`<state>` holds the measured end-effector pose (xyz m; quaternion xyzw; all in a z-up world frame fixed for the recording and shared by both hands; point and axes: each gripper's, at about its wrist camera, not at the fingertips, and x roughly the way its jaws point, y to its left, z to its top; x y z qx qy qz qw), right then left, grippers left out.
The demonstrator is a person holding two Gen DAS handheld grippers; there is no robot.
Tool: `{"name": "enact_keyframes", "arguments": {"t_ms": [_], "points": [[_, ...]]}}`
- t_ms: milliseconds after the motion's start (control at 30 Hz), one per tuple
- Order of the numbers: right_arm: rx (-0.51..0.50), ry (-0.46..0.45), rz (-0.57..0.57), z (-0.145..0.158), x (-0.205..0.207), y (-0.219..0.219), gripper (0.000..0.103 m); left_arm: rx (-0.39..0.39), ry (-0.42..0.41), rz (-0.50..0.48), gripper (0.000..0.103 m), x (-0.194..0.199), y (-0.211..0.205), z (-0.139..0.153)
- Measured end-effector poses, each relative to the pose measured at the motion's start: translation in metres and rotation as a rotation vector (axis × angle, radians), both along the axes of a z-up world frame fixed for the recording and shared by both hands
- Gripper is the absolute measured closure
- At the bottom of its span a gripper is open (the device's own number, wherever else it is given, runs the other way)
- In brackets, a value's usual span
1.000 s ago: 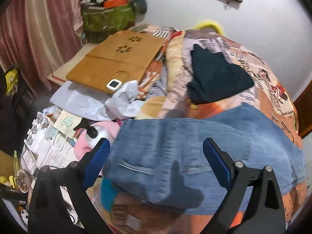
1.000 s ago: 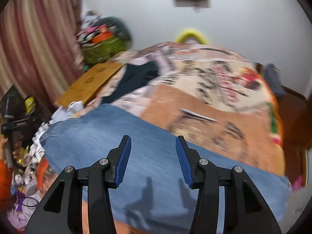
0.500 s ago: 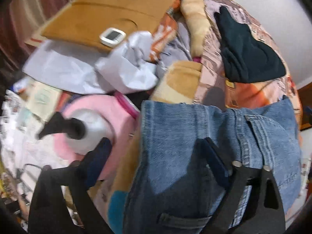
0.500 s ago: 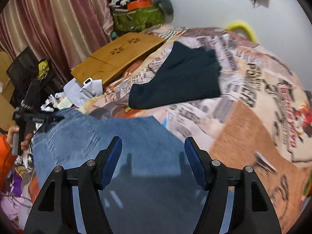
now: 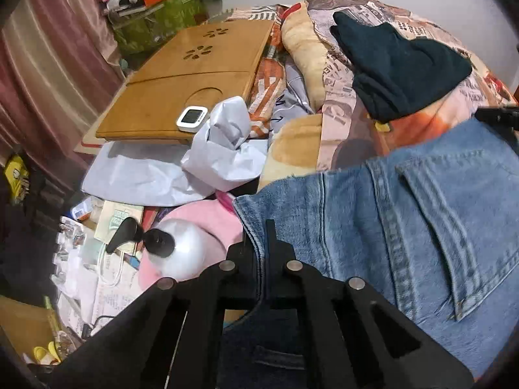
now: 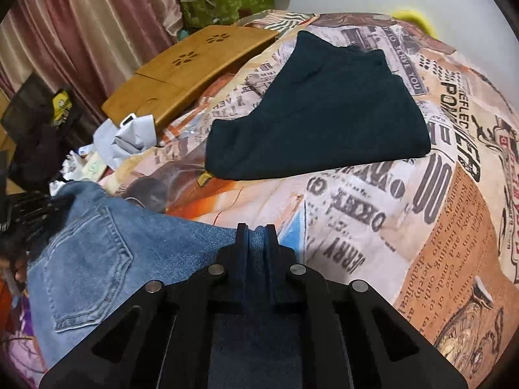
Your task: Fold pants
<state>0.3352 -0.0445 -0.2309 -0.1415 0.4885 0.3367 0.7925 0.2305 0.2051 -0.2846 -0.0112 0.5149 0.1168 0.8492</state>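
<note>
Blue jeans [image 5: 405, 214] lie on a newspaper-print bedspread [image 6: 405, 194], back pocket up; they also show in the right wrist view [image 6: 97, 253]. My left gripper [image 5: 264, 240] is shut on the jeans' waistband edge at their left corner. My right gripper [image 6: 256, 236] is shut on the jeans' edge at their right side, with denim pinched between the fingers. The left gripper shows as a dark blur at the left of the right wrist view [image 6: 26, 207].
A folded dark teal garment [image 6: 318, 110] lies on the bed beyond the jeans. A wooden lap desk [image 5: 191, 77] with a small white device [image 5: 192, 117], crumpled white paper [image 5: 223, 155], a white pump bottle [image 5: 175, 249] and floor clutter lie left. Curtains hang at far left.
Both grippers went from open above the jeans to shut on the jeans' edge. Both came down and forward onto the denim.
</note>
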Motion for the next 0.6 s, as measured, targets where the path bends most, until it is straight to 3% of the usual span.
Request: {"name": "enact_keyframes", "arguments": {"t_ms": [100,200,267,333,400,500,600], "points": [[-0.054,-0.039,0.007,0.001,-0.003,0.006,0.095,-0.076,0.027,0.026,0.099,-0.006,0.008,-0.009],[-0.074,-0.062,-0.006,0.012,-0.007,0.002,0.094,-0.079,0.033,0.035,0.095,-0.015,0.007,0.003],[-0.073,-0.067,-0.023,0.023,-0.015,-0.006,0.093,-0.08,0.018,0.037,0.079,-0.022,0.007,0.014],[-0.058,-0.086,-0.017,0.033,-0.026,-0.012,0.088,-0.103,-0.024,0.036,0.043,-0.035,0.007,0.031],[-0.042,-0.117,-0.007,0.046,-0.044,-0.022,0.071,-0.122,-0.075,0.043,0.028,-0.05,0.005,0.046],[-0.019,-0.17,-0.008,0.059,-0.075,-0.039,0.054,-0.19,-0.072,0.076,0.021,-0.071,0.004,0.058],[-0.016,-0.195,-0.012,0.063,-0.101,-0.056,0.049,-0.273,-0.062,0.092,0.021,-0.087,0.002,0.057]]}}
